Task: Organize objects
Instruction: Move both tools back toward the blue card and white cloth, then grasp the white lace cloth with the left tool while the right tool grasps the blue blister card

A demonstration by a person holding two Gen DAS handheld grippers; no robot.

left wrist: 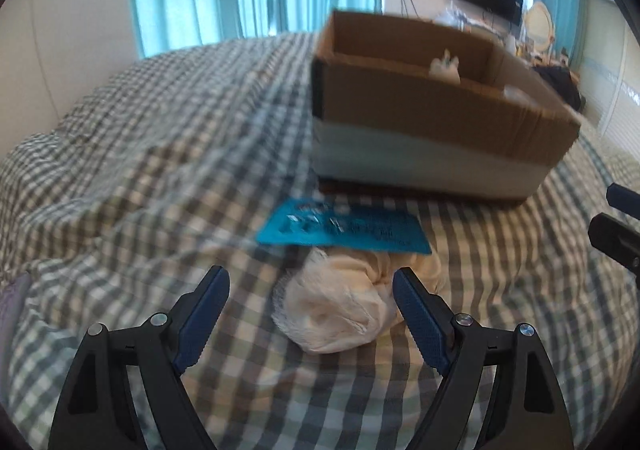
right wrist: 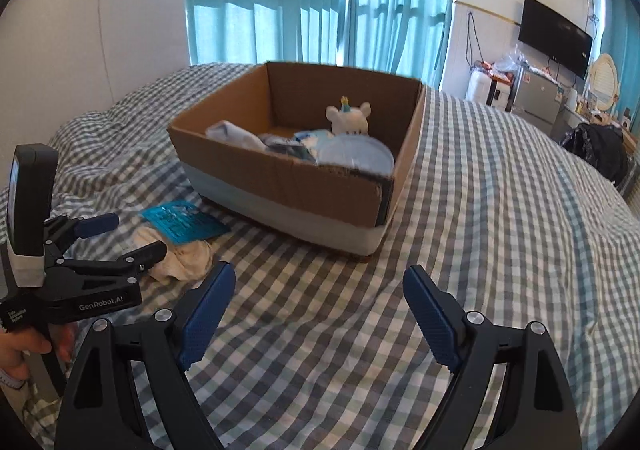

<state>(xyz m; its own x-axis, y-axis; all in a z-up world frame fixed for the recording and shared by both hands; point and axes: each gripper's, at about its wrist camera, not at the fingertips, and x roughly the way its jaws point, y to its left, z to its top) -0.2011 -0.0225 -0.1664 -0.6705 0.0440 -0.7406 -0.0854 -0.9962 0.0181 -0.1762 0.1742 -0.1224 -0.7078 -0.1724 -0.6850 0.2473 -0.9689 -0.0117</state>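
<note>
Left gripper lining up on the cloth bundle; box part-filled.

Left gripper [left wrist: 311, 296], jaws wide apart and empty, sits low centre of the left view, framing a crumpled cream-white cloth bundle [left wrist: 336, 310] on the grey-and-white checked bedspread [left wrist: 140, 154]. A flat teal printed packet [left wrist: 344, 228] lies partly on the bundle's far edge, near the open brown cardboard box with pale blue band [right wrist: 288, 186], mid-frame in the right view, already holding a white plush toy [right wrist: 349, 116] and soft items. Right gripper [right wrist: 320, 288], jaws also spread, holds nothing over bare bedspread. Step, as I judge: picking up the bundle. Next: lower, close on the cloth without catching bedspread or packet, carry to box.
</note>
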